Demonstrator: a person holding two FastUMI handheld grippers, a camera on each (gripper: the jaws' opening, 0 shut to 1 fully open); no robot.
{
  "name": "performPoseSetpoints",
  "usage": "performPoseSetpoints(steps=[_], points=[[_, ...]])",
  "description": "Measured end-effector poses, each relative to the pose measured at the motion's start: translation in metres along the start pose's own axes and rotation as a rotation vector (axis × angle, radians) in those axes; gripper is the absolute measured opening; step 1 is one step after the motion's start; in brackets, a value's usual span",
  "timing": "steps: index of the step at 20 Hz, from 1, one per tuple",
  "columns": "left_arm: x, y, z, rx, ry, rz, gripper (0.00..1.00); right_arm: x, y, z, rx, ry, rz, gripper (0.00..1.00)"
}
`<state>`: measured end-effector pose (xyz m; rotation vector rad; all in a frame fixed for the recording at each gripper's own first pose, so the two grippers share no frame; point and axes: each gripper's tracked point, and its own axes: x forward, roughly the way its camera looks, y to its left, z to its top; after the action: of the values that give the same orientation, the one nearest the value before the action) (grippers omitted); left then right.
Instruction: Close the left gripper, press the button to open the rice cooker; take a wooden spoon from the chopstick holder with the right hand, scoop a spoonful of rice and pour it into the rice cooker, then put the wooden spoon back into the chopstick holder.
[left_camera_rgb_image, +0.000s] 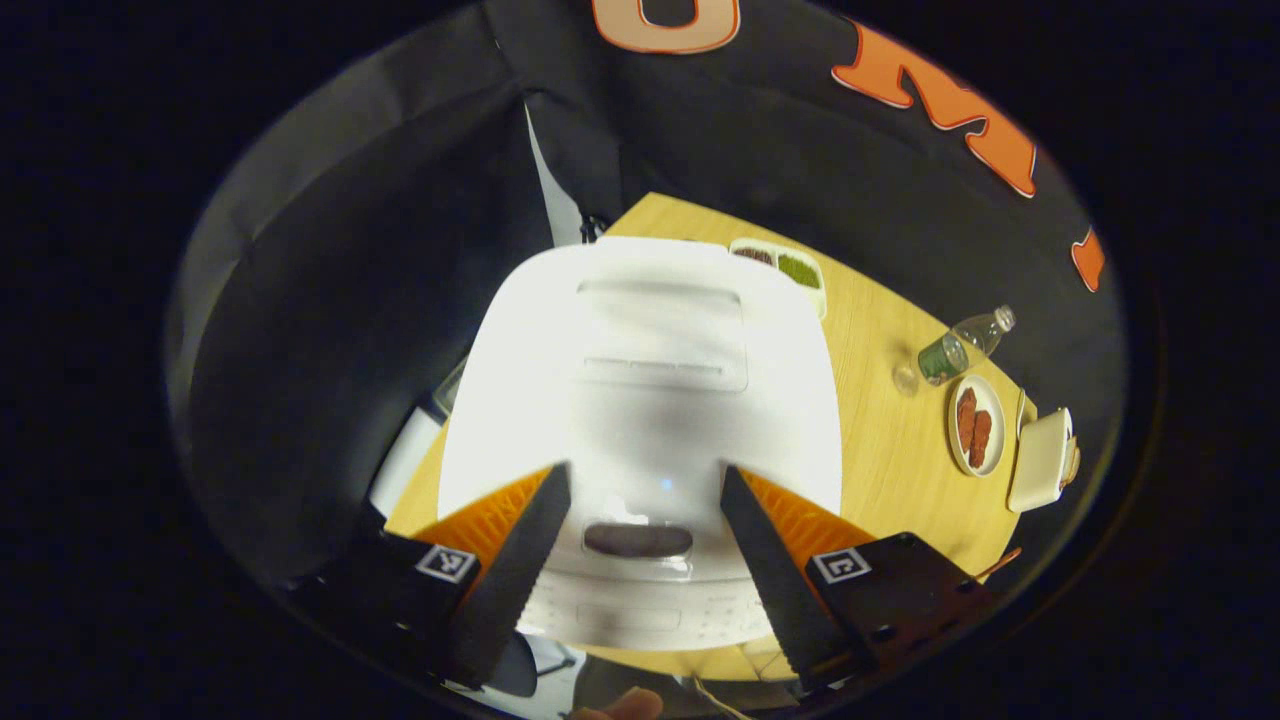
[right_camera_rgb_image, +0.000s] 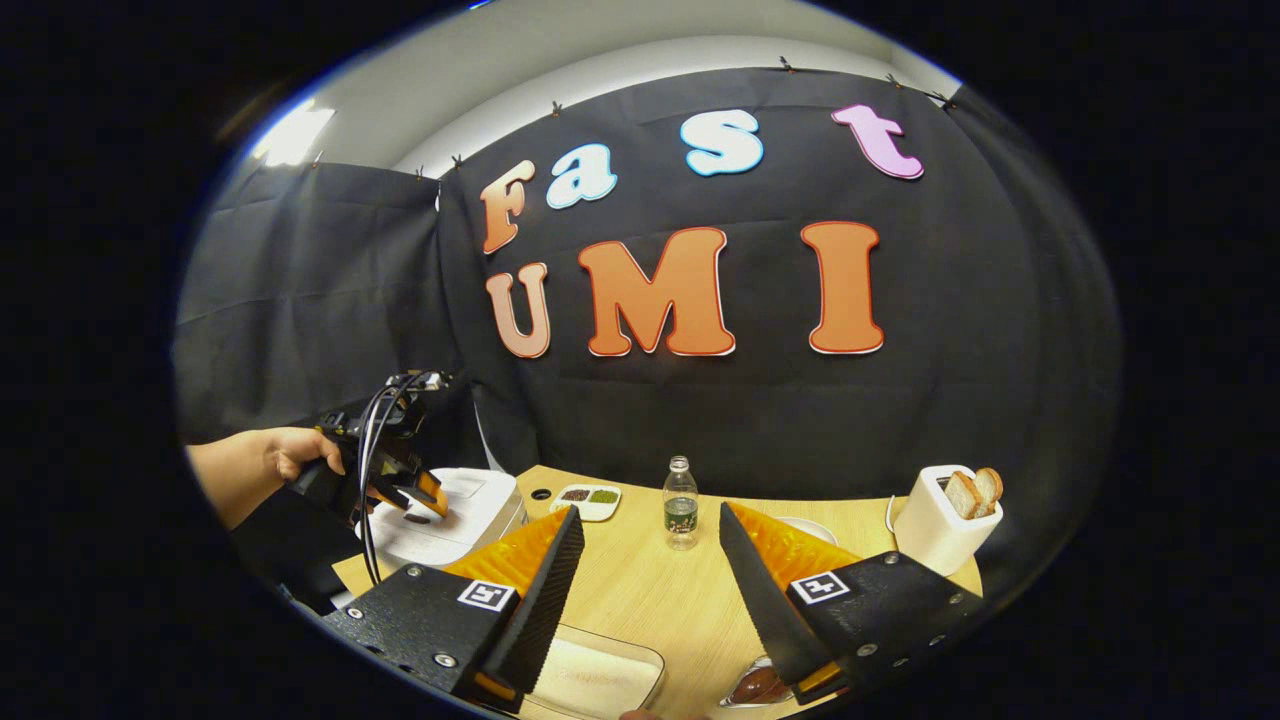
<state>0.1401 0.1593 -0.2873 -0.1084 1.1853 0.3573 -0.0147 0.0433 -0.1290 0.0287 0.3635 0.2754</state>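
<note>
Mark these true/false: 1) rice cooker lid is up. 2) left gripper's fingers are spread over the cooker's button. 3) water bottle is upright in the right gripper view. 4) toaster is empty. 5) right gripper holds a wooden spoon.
1) False. The rice cooker has its lid down.
2) True. The left gripper is open, its fingers either side of the dark button.
3) True. The water bottle stands upright on the table.
4) False. The toaster has bread slices sticking out.
5) False. The right gripper is open and holds nothing.
</note>
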Motion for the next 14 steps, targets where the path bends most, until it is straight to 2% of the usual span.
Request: performPoseSetpoints(steps=[1,2,3,6,8,11,14], points=[[-0.006,-0.004,0.012,0.017,-0.067,-0.008,0.99,-0.001,-0.001,-0.001,0.006,-0.002,-0.002,0.85],[-0.01,-0.006,0.003,0.023,-0.031,-0.003,1.0,-0.001,-0.004,0.0,0.006,-0.005,-0.011,0.85],[-0.01,-0.009,0.014,0.031,-0.082,0.002,1.0,-0.002,-0.007,0.001,0.006,-0.008,-0.016,0.85],[-0.017,0.0,0.022,0.079,-0.16,0.061,1.0,-0.003,-0.011,0.004,0.009,-0.011,-0.032,0.85],[-0.039,-0.015,0.041,0.081,-0.311,0.003,1.0,-0.002,-0.013,0.008,0.006,-0.02,-0.048,0.85],[-0.101,-0.037,0.064,0.153,-0.576,-0.053,1.0,0.0,-0.015,0.014,-0.005,-0.038,-0.08,0.85],[-0.162,-0.059,0.063,0.204,-0.8,-0.132,1.0,0.002,-0.014,0.028,-0.021,-0.085,-0.114,0.85]])
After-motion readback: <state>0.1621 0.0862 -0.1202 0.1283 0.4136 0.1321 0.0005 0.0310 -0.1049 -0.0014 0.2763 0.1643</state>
